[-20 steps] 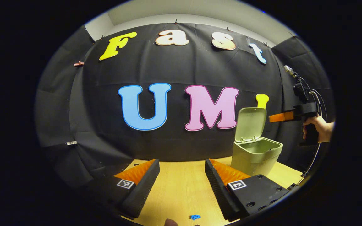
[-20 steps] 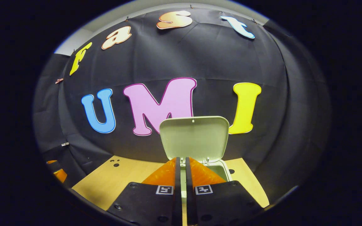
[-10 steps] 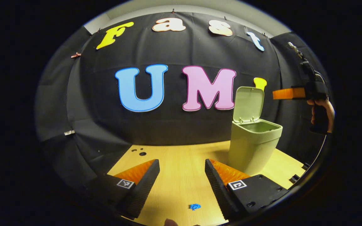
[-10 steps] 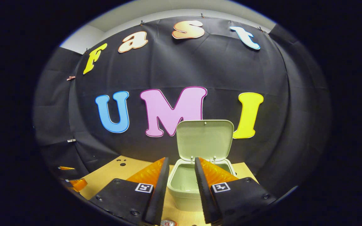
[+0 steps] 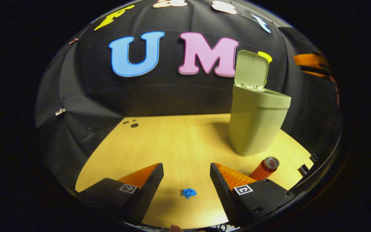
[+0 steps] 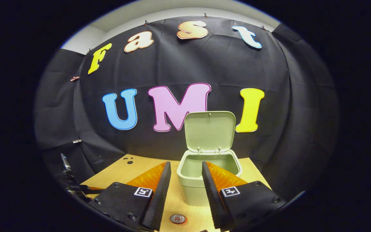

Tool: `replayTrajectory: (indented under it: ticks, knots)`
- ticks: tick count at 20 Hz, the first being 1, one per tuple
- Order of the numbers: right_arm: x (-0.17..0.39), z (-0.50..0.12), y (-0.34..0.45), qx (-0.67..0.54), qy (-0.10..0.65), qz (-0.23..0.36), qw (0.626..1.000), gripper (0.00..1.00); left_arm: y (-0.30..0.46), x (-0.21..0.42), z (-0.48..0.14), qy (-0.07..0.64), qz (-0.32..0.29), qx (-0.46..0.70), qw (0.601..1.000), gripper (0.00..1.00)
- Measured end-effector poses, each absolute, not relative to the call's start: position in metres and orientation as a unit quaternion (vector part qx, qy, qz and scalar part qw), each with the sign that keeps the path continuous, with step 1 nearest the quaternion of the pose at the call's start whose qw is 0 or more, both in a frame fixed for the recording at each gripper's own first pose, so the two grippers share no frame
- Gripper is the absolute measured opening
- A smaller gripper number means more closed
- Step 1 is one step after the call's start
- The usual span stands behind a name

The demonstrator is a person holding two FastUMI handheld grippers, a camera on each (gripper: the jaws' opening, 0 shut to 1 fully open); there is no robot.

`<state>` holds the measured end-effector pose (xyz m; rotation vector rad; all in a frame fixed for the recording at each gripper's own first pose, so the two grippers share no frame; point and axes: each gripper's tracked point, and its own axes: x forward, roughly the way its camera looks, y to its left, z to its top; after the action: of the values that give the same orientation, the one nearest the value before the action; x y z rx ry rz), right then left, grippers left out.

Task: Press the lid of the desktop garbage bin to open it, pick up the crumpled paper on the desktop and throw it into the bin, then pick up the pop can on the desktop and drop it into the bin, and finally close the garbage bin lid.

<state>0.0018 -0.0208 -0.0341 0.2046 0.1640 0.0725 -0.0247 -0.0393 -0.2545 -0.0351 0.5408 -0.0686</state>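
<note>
Bin [image 5: 256,125] lid up. Crumpled paper [image 5: 189,193] lies on the tabletop [image 5: 172,141] directly between the left tongs [image 5: 186,180] — wide, empty; nearer. Right tongs [image 6: 185,190] partly open, empty — over the can [image 6: 177,218].

I count on desk [image 5: 179,138]: one garbage bin [image 5: 254,125] with one lid [image 5: 251,69] — open; one pop can [image 5: 264,168]; one small blue crumpled paper [image 5: 189,192]. Two grippers — left gripper [image 5: 187,170], right gripper [image 6: 185,180], each with two fingers.
</note>
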Motion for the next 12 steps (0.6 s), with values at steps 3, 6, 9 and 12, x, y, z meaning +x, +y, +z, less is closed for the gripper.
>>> replayTrajectory:
  ticks: [3,6,9,12]
  knots:
    - [-0.010,-0.045,-0.028,0.103,0.097,0.026,0.990,0.63,-0.042,-0.028,-0.304,0.315,-0.031,-0.020,0.949,0.93]
    - [-0.016,-0.050,-0.037,0.099,0.105,0.018,0.989,0.62,-0.039,-0.027,-0.341,0.359,-0.020,-0.041,0.932,0.90]
    - [-0.022,-0.053,-0.047,0.099,0.113,0.006,0.989,0.62,-0.034,-0.021,-0.365,0.385,-0.010,-0.054,0.921,0.90]
    - [-0.026,-0.057,-0.058,0.101,0.121,-0.004,0.987,0.62,-0.034,-0.018,-0.381,0.404,-0.019,-0.067,0.912,0.86]
